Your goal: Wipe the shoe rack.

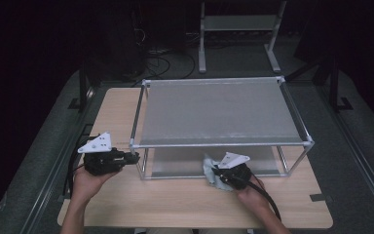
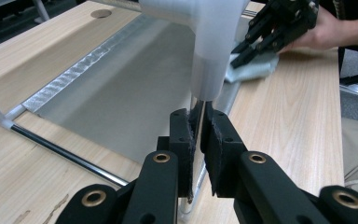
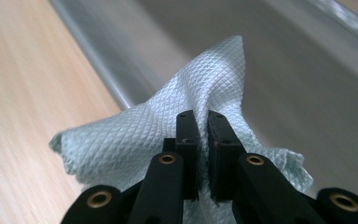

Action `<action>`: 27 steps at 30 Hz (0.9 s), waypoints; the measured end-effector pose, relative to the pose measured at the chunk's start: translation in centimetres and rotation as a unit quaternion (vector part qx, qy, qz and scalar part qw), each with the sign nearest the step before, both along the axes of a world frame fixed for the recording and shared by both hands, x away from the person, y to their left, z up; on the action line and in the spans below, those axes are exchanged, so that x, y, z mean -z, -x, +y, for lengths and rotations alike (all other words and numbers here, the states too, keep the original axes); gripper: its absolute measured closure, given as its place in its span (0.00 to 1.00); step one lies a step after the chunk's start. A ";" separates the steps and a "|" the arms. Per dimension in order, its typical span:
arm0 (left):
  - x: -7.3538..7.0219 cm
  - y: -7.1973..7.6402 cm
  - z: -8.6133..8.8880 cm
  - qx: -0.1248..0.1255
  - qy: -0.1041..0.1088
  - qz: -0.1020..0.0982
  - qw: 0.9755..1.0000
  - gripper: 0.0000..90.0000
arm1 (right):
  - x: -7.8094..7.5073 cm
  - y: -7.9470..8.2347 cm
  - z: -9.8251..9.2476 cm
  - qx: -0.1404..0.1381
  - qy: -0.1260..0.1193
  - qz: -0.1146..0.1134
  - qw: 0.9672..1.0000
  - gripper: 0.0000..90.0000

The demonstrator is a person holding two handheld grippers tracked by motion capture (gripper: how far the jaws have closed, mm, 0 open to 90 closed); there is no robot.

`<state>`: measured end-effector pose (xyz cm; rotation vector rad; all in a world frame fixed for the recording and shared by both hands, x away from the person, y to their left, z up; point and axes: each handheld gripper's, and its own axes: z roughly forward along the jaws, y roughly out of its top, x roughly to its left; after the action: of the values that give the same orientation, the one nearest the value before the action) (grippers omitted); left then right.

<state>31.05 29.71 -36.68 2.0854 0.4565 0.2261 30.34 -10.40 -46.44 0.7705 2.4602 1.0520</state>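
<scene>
A pale cloth (image 3: 168, 135) is clamped by the right gripper (image 3: 203, 121) at the rack's (image 1: 214, 144) lower shelf; a near-left rack post (image 2: 196, 112) is clamped by the left gripper (image 2: 200, 122).

- The left gripper (image 1: 132, 156) touched the rack's (image 1: 214, 144) near-left post.
- The right gripper (image 1: 213, 171) pressed a pale cloth (image 1: 210, 165) against the rack's lower shelf.

Table (image 1: 175, 204) looks like pale matt wood grain. The rack (image 1: 214, 111) is silvery brushed metal with shiny rods, the cloth (image 3: 168, 126) is soft, diamond-embossed pale blue, and both grippers are matt black plastic.
</scene>
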 end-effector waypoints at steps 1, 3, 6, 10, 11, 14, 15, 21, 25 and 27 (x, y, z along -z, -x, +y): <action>0.0 0.0 -0.1 -0.001 0.002 0.000 1.000 0.91 | 0.0 0.0 0.4 -0.004 -0.002 0.000 1.000 0.93; 0.0 0.0 -0.3 0.002 0.001 -0.001 1.000 0.91 | 0.1 -0.1 1.0 -0.007 -0.008 0.001 1.000 0.93; 0.0 0.0 -0.6 0.005 -0.003 -0.001 1.000 0.91 | 0.1 -0.1 2.2 -0.021 -0.015 -0.001 1.000 0.93; 0.0 0.0 -1.0 0.008 -0.001 -0.001 1.000 0.91 | 0.1 -0.1 4.4 -0.048 -0.018 -0.014 0.999 0.93; 0.0 0.1 -1.0 0.010 -0.002 -0.001 1.000 0.91 | 0.1 -0.1 4.9 -0.053 -0.018 -0.018 0.998 0.93; -0.1 0.1 -1.1 0.011 -0.004 0.002 1.000 0.91 | 0.1 0.2 5.8 -0.058 -0.022 -0.014 0.998 0.93; -0.2 0.1 -1.1 0.012 -0.005 0.003 1.000 0.90 | 0.0 0.3 6.1 -0.062 -0.022 -0.018 0.998 0.93; -0.5 0.0 -0.5 0.015 0.021 0.017 1.000 0.87 | 0.0 0.6 6.9 -0.077 -0.029 -0.017 0.997 0.93; -1.4 0.2 -0.2 0.012 0.023 0.003 1.000 0.87 | -0.4 0.6 7.4 -0.092 -0.041 -0.016 0.995 0.93; -1.5 0.2 -0.1 0.014 0.023 0.001 1.000 0.88 | -0.6 0.5 7.8 -0.099 -0.040 -0.017 0.994 0.93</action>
<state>30.81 29.61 -35.13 2.0457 0.4302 0.1950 29.84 -2.60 -45.88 0.5348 2.5184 1.2300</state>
